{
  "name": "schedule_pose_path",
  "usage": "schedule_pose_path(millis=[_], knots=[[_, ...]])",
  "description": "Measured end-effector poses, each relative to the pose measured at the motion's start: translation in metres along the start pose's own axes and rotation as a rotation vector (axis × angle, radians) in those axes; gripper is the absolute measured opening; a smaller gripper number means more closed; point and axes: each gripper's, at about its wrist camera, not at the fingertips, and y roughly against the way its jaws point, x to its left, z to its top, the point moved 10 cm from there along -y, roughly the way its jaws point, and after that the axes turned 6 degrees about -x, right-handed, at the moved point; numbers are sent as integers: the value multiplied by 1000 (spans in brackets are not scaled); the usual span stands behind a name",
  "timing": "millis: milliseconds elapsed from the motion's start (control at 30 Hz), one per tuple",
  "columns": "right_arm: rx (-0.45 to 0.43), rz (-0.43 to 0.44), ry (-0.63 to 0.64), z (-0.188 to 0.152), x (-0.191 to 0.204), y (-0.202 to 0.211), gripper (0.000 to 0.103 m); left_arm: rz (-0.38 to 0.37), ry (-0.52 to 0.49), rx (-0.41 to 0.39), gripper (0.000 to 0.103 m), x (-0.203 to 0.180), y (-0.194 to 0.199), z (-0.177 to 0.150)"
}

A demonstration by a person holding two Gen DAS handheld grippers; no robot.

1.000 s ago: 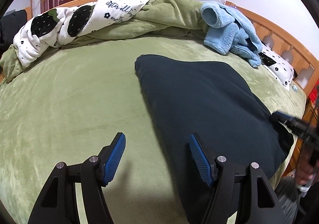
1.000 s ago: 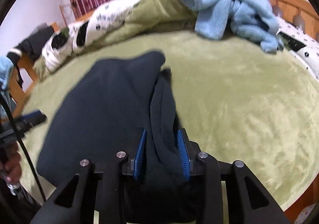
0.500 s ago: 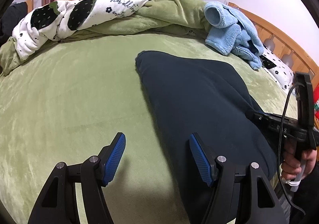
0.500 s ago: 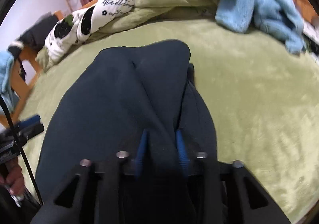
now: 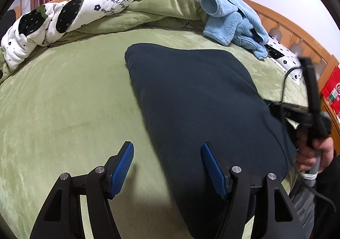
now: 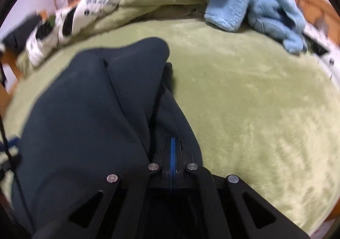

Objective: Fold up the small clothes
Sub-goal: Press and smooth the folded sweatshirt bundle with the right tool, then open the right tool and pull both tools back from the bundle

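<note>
A dark navy garment [image 5: 197, 98] lies spread on the green bed cover [image 5: 70, 98]. My left gripper [image 5: 167, 164] is open and empty, hovering over the garment's near left edge. My right gripper [image 6: 173, 149] is shut on the garment's near right edge [image 6: 119, 115], with the fabric bunched in folds ahead of it. The right gripper also shows at the right of the left wrist view [image 5: 297, 111], held in a hand at the garment's edge.
A light blue fleece garment [image 5: 231, 22] lies at the back right of the bed. A white strawberry-print quilt [image 5: 63, 17] and rumpled green blanket [image 5: 165, 3] lie along the back. The wooden bed frame [image 5: 297, 32] runs along the right.
My right gripper has closed on the garment's edge, from jaws apart to pads together, and the fabric has bunched up. My left gripper has stayed open in place.
</note>
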Motion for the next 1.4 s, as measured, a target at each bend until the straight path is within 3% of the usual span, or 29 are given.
schedule_pose_path(millis=[133, 333, 433, 533, 667, 800, 1100, 1333, 1400], knots=[[-56, -12, 26, 9, -2, 23, 2, 4, 6, 14, 66, 1, -2, -5], [-107, 41, 38, 9, 8, 55, 3, 5, 8, 15, 66, 1, -1, -8], [-118, 76, 44, 0, 13, 69, 9, 5, 7, 16, 66, 2, 0, -10], [-106, 112, 86, -14, 26, 77, 22, 11, 2, 16, 66, 0, 3, -14], [-66, 69, 165, -33, 32, 71, 24, 7, 12, 19, 66, 0, 7, -16], [-42, 46, 158, -40, 30, 72, 25, 13, 23, 17, 66, 0, 15, -17], [-80, 21, 59, -27, 14, 107, 25, 58, 39, 5, 66, 3, 41, -14], [-111, 2, -11, -10, 3, 150, 27, 125, 66, -36, 66, 4, 83, -2], [-122, -16, -7, -7, 4, 162, 30, 144, 73, -56, 70, 1, 98, 2]])
